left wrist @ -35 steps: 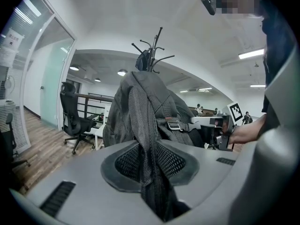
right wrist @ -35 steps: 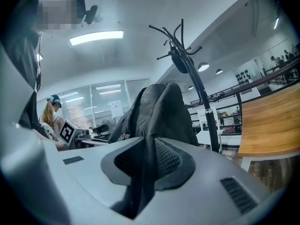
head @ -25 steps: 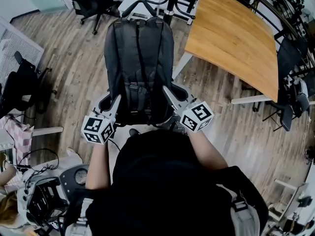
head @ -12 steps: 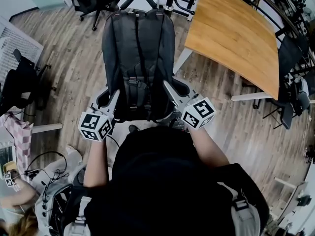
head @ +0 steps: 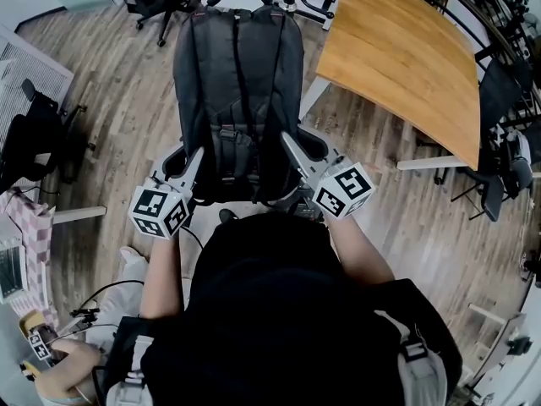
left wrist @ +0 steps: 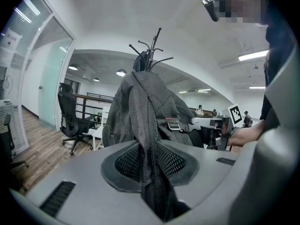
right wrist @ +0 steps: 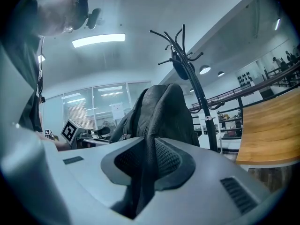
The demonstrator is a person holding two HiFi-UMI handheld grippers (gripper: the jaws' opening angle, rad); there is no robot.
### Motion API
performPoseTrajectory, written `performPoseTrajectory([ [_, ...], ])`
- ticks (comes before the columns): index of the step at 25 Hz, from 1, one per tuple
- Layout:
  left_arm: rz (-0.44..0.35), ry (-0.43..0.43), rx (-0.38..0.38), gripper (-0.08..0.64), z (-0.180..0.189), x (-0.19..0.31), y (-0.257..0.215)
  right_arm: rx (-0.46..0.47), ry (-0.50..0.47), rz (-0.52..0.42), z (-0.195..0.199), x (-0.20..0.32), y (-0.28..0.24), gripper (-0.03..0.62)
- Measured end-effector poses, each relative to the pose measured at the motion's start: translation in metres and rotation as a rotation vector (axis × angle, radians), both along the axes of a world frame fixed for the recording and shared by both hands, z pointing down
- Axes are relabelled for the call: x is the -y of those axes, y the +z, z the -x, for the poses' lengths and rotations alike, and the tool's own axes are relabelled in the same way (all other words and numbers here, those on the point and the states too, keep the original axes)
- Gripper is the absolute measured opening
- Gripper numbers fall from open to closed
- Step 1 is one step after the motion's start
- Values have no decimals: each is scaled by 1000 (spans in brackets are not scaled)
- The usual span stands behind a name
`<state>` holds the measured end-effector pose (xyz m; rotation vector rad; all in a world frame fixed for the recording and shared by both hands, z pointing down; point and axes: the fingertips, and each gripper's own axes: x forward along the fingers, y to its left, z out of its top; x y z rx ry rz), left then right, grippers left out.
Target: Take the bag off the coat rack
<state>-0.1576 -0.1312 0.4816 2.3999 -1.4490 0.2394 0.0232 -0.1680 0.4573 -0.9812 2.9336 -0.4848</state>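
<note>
My left gripper is clenched on one mesh edge of the black bag; my right gripper is clamped on the opposite edge. Bag is upright between both, directly before the coat rack, top below its hooks. Wooden table stands to the right
</note>
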Motion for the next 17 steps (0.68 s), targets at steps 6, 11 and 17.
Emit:
performPoseTrajectory([
  [6,6,-14,-13,106,0,0,0,-4,-12,-8,1,1,-1,83],
  [11,6,-26,-22,106,-2,-3,-3,2,-24,-16,-1,0,-5,83],
  [17,8,-35,-80,104,-2,-5,-8,23,-35,-27,-1,0,-11,83],
])
